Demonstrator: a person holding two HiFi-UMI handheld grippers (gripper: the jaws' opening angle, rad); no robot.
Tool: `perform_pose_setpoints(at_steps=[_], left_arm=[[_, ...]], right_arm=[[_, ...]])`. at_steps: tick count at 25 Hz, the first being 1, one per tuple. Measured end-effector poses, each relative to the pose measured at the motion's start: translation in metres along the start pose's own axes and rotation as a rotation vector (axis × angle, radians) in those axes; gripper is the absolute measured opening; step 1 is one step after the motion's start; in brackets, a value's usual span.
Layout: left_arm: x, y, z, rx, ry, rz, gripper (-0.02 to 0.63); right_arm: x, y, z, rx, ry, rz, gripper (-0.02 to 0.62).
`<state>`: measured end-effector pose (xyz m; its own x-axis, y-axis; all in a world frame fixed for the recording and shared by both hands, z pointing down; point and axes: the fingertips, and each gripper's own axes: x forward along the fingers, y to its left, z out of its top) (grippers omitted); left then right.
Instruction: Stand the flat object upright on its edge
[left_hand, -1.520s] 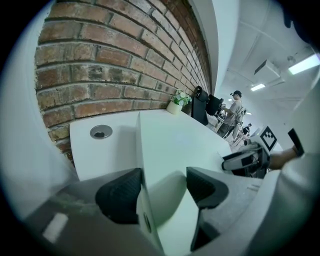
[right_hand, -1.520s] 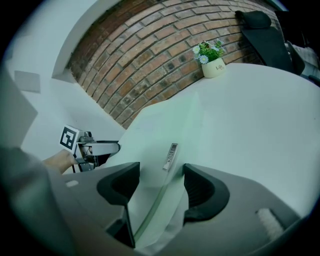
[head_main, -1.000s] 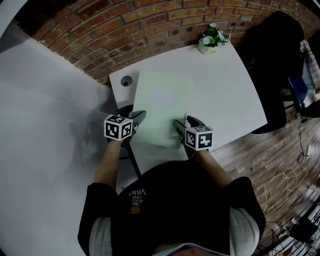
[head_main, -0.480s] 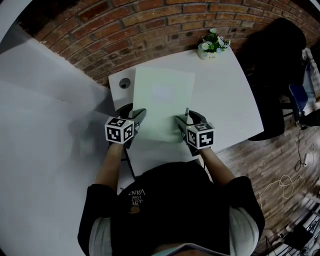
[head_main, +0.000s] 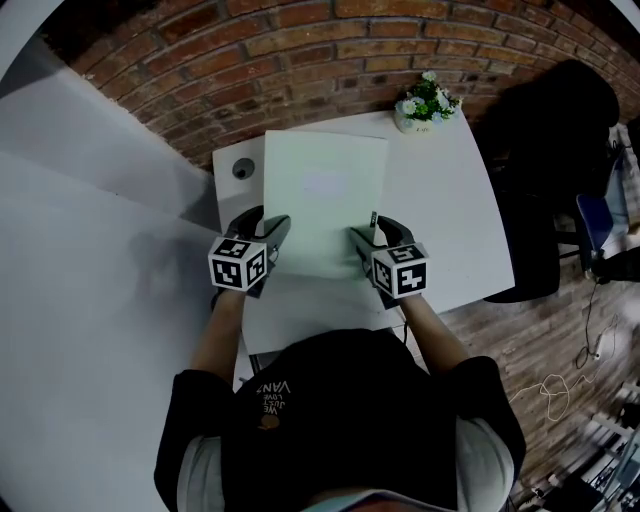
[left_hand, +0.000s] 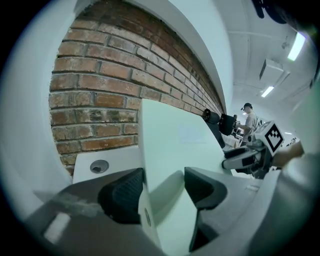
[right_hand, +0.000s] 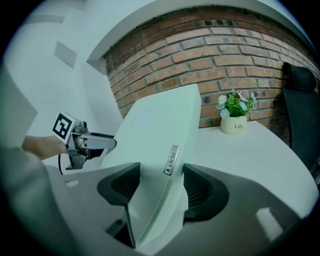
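Since a second ago, head view: the white panel (head_main: 322, 205) has tipped steeper, its far edge climbing toward the brick wall (head_main: 300, 60). It leans on the table (head_main: 445, 200) between left gripper (head_main: 268, 222) and right gripper (head_main: 370, 232).

Left gripper view: jaws closing but apart round the panel's left edge. One pad touches its back, the other is clear of its face. We judge it could flop before the pinch lands.

Right gripper view: jaws apart, straddling the buttoned edge, no pinch seen. We fear the bottom edge skating on the smooth top.
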<state>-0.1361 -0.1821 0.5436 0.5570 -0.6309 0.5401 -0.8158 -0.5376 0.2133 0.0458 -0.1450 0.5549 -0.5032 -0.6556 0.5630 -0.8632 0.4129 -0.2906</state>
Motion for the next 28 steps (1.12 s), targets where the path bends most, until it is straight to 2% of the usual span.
perform_pose_setpoints(at_steps=[13, 28], left_arm=[[0.014, -0.008, 0.038, 0.013, -0.104, 0.09, 0.253], [0.034, 0.009, 0.077, 0.05, -0.209, 0.181, 0.245]], right_arm=[[0.006, -0.034, 0.045, -0.113, -0.031, 0.032, 0.262], [0.036, -0.059, 0.098, -0.246, -0.089, 0.035, 0.262]])
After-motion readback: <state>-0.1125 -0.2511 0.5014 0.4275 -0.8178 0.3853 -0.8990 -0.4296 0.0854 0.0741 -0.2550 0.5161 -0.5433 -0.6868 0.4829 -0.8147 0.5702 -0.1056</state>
